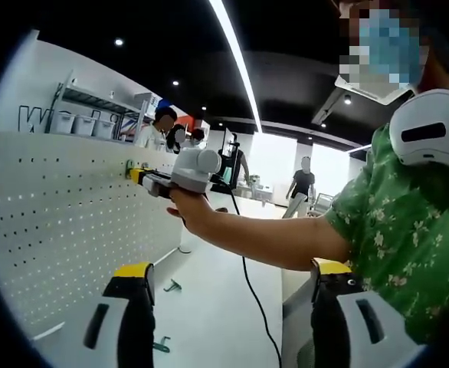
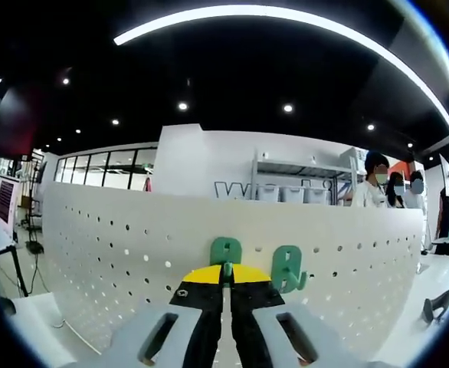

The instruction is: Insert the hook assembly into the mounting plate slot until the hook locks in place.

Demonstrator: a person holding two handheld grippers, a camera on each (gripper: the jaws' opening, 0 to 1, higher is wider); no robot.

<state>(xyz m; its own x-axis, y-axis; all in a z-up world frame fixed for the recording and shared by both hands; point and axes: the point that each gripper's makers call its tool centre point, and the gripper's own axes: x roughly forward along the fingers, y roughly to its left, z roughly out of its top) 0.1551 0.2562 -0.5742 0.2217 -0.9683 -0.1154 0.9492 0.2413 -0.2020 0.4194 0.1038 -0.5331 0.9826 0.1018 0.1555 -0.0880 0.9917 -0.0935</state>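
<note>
Right gripper (image 2: 226,277) is up against the white pegboard (image 2: 117,245), jaws pressed together on a green hook (image 2: 226,251), pinching its lower part while the hook's plate sits flat on the board. A second green hook (image 2: 288,270) hangs on the pegboard just beside it, to the right. In the left gripper view the same right gripper (image 1: 149,181) shows at the board, held by a person's hand (image 1: 188,205), arm in a green floral sleeve (image 1: 378,230); a green bit shows at its yellow tips, too small to say if it is seated in the holes. Left gripper (image 1: 232,284) hangs well back from the pegboard, jaws spread wide, nothing between them. A small dark part (image 1: 172,286) lies on the white table (image 1: 217,307) below the board, black cable (image 1: 255,299) trailing across. People (image 2: 378,184) stand by a shelf with bins (image 2: 293,192) in the background.
</note>
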